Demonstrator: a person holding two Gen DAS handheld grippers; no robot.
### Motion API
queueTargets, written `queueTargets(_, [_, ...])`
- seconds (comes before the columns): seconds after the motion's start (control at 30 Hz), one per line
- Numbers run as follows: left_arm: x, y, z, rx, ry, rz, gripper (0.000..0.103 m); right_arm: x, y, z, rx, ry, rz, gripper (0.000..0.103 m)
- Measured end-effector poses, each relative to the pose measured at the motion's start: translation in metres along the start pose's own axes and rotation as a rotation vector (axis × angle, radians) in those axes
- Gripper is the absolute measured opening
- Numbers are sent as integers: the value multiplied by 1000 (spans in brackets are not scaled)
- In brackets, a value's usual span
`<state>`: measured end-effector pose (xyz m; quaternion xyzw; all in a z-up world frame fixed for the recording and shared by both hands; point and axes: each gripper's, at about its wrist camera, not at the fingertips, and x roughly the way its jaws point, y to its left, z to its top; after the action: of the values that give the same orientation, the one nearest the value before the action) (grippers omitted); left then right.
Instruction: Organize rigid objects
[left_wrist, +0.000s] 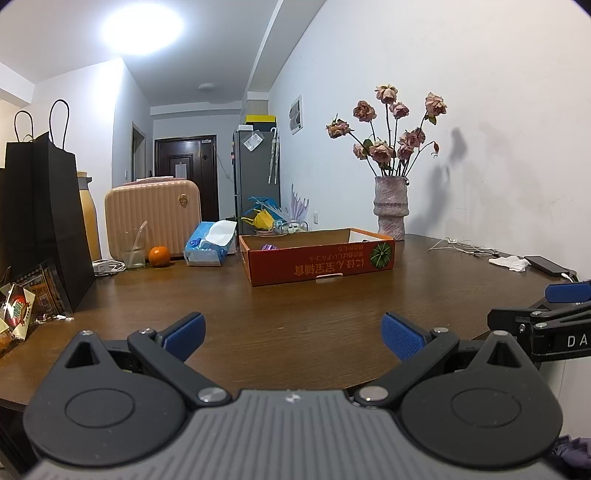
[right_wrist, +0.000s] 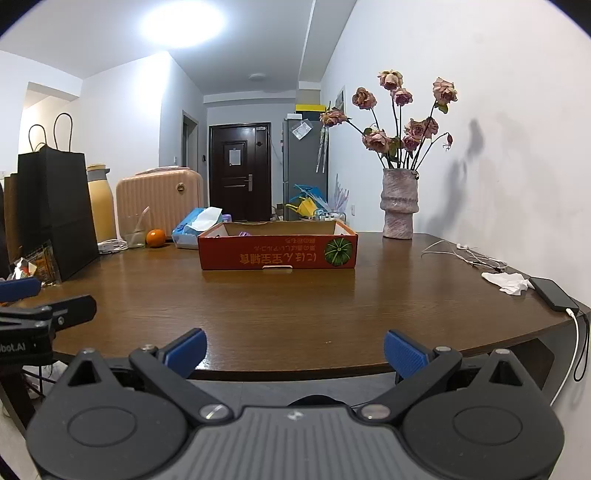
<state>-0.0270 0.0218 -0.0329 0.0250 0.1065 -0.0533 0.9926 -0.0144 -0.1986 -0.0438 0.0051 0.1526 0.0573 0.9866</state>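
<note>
I hold my left gripper (left_wrist: 293, 338) low over the near edge of the wooden table (left_wrist: 288, 314), fingers spread wide, gripping nothing. My right gripper (right_wrist: 294, 352) sits beside it, likewise spread and empty. The orange cardboard box (left_wrist: 317, 264) rests at the far middle of the table; something purple (left_wrist: 269, 246) lies inside, too hidden to identify.

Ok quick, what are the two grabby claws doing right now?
Left gripper: open, holding nothing.
Right gripper: open, holding nothing.
</note>
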Motion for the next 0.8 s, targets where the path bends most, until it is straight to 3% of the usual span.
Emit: queueTargets(0.8, [-1, 2, -1, 6, -8, -2, 103, 1, -1, -1, 6, 5, -2, 103])
